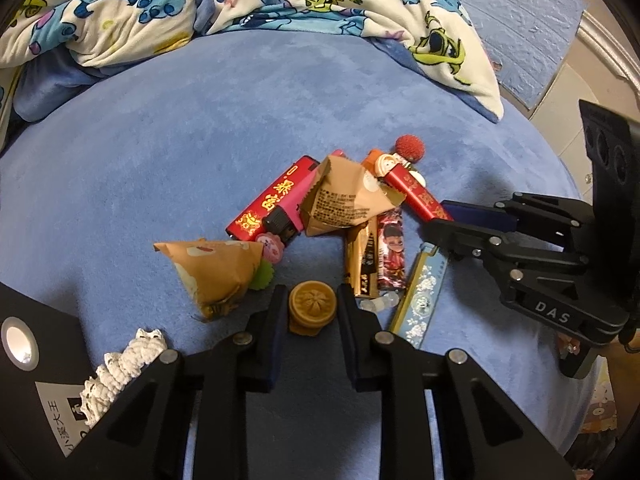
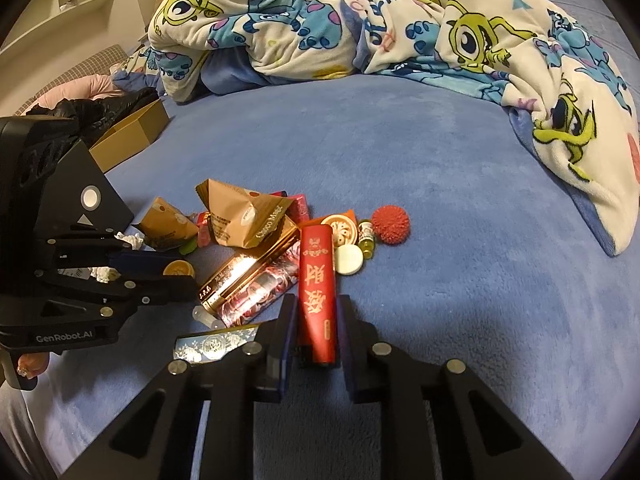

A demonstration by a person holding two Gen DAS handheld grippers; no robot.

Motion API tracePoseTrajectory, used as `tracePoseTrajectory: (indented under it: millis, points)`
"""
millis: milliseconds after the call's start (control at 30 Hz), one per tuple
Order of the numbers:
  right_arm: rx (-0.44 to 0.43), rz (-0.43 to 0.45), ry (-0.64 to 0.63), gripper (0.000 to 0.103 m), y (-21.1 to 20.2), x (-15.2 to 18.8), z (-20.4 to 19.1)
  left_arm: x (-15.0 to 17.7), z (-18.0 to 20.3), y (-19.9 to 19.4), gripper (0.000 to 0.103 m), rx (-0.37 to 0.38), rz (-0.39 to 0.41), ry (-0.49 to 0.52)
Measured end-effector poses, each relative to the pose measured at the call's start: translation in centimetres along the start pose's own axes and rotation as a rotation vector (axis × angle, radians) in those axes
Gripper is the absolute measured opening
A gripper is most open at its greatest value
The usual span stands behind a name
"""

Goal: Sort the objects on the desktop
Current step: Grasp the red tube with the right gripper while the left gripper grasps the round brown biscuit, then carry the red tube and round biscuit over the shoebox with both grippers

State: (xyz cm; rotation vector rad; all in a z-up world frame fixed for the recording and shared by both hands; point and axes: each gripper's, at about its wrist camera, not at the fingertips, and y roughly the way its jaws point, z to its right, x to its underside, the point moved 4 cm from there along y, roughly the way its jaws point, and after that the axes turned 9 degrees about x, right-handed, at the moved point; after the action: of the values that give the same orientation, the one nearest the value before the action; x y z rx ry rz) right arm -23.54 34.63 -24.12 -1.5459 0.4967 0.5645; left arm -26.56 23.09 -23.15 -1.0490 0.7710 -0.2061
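Left gripper (image 1: pixel 311 307) jaws clamped on the tan round mooncake-shaped piece (image 1: pixel 311 303), low on the blue bed cover (image 1: pixel 180 152). Right gripper (image 2: pixel 316 322) jaws clamped on the red lighter (image 2: pixel 316 280), lying flat at the pile's near edge. Beside them: gold box (image 2: pixel 248 276), brown wrappers (image 1: pixel 344 200), red spiky ball (image 2: pixel 391 225). Cartoon blanket (image 2: pixel 360 20) behind.

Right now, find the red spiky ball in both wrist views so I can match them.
Left wrist: red ball at the far end of the pile, right of centre, just above the red tube.
Right wrist: red ball at mid-frame, on the pile's right edge, beside a small bottle.
Shared landmark: the red tube with gold characters.
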Motion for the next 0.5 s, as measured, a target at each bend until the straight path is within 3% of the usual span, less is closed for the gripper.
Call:
tracePoseTrajectory:
  millis: [500]
  points:
    - [0.003, 0.019, 0.009, 0.019, -2.0, 0.6, 0.1, 0.3, 1.7, -2.2, 0.024, -0.006, 0.013, 0.029]
